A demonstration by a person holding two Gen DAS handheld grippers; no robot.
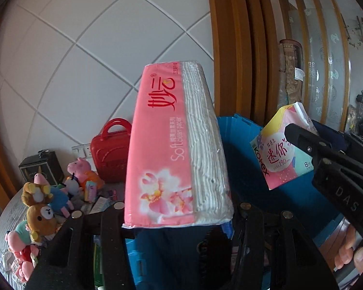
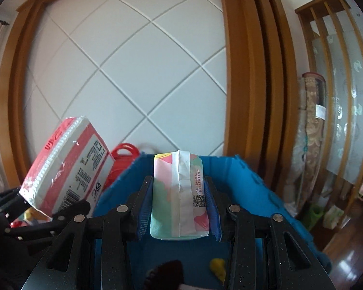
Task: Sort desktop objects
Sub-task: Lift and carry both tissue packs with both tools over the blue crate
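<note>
The left gripper (image 1: 179,213) is clenched on a pink tissue pack (image 1: 174,145), which stands up out of its jaws, raised over the near rim of a blue bin (image 1: 239,145). The right gripper (image 2: 179,213) grips a small pad packet (image 2: 181,193) between its blue-lined fingers (image 2: 144,207), also held above the blue bin, with the bin's floor showing beneath it (a yellow scrap (image 2: 217,269) lies down there).

To the left of the bin, a dark grey table (image 1: 4,220) carries a cluster of plush toys (image 1: 42,207), a pink pig toy (image 1: 78,166), a red handled case (image 1: 109,154) and a dark box (image 1: 42,169) against the wall. The wall (image 1: 84,48) behind is white panelling crossed by diagonal grooves, framed in brown wood (image 1: 227,48). Farther right stand a slatted wooden screen with patterned frosted glass (image 2: 338,96) and a rolled patterned mat (image 2: 312,120) leaning upright, with a glossy wooden floor (image 2: 351,253) below.
</note>
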